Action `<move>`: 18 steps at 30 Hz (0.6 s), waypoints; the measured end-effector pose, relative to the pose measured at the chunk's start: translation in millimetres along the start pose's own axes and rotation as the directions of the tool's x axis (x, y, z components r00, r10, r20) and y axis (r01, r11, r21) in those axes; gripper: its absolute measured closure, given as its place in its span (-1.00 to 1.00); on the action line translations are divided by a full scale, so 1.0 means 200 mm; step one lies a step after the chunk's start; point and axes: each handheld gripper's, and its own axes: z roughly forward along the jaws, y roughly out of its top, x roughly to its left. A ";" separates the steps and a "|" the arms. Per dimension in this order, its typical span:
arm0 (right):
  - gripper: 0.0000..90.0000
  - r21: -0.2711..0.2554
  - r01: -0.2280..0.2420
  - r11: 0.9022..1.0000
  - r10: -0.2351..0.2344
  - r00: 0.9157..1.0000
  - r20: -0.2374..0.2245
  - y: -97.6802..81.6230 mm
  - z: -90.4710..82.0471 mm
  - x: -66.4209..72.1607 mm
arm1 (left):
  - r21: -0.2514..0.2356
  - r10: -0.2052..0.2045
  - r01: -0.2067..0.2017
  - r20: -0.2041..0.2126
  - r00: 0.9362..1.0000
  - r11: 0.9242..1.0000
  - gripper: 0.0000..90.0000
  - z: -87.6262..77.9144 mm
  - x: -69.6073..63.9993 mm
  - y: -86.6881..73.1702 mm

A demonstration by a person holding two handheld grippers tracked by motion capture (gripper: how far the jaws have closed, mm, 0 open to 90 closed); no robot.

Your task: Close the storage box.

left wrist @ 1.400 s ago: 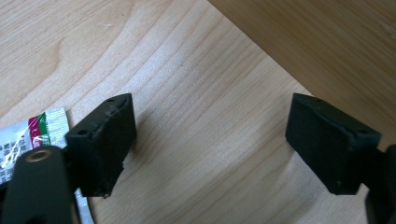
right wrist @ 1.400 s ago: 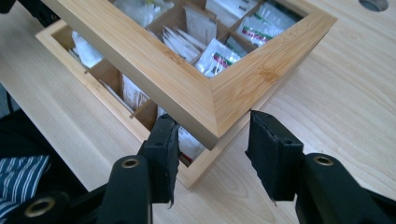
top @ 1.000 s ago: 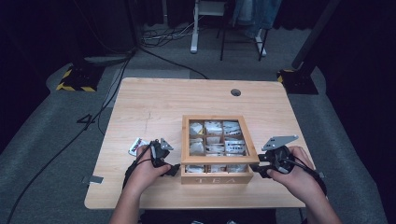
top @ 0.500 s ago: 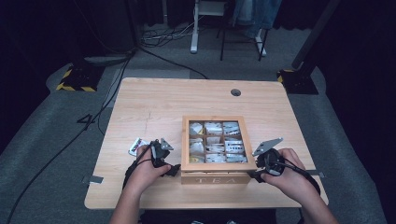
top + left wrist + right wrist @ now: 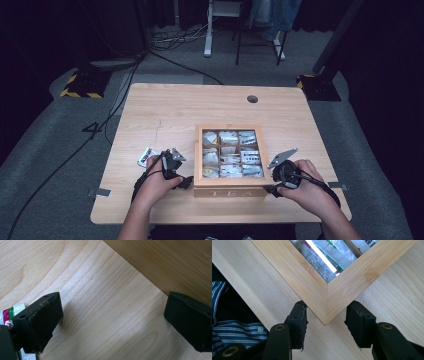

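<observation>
High view, bench (image 5: 170, 107): pale wood-grain top, rectangular, with a round cable hole (image 5: 252, 99) near the far edge; the far half lies bare, leaving open room there.
High view, tea box (image 5: 230, 159): square light-wood box with a glazed lid, nine compartments of sachets under it, "TEA" on the front wall; it sits near the bench's near edge, right of centre.
High view, left gripper (image 5: 184, 182): on the bench just left of the box's near left corner.
High view, sachet (image 5: 146, 156): small flat packet lying loose on the bench, left of the left hand.
High view, right gripper (image 5: 270, 188): at the box's near right corner, close to the bench's near edge.
Left gripper view, fingers (image 5: 40, 320): matte black blocks standing wide open over bare wood grain, nothing between them; the box's darker wall crosses the upper right.
Right gripper view, fingers (image 5: 298, 321): black, rubbery, straddling the box's mitred bamboo corner; whether the pads press on it I cannot tell. Printed foil sachets show through the lid.
Right gripper view, striped sleeve (image 5: 227, 325): blue and white cloth beyond the bench edge.
</observation>
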 end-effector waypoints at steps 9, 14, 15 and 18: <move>0.16 0.021 0.005 1.000 -0.005 1.000 -0.012 0.00 0.03 0.00 | -0.001 0.002 -0.002 0.001 1.000 1.000 -0.94 0.00 0.00 0.00; 0.10 0.013 0.007 1.000 -0.007 1.000 -0.026 -0.01 0.03 -0.01 | -0.005 0.003 -0.003 -0.001 1.000 1.000 -0.95 0.00 0.00 0.00; 0.00 0.004 0.011 1.000 -0.011 0.999 -0.030 -0.02 0.03 -0.01 | -0.007 0.002 -0.002 -0.001 1.000 1.000 -0.94 0.00 0.00 0.00; -0.11 -0.015 0.013 1.000 -0.013 0.999 -0.045 -0.03 0.02 -0.03 | -0.016 -0.001 0.001 0.004 1.000 1.000 -0.95 0.00 0.00 -0.01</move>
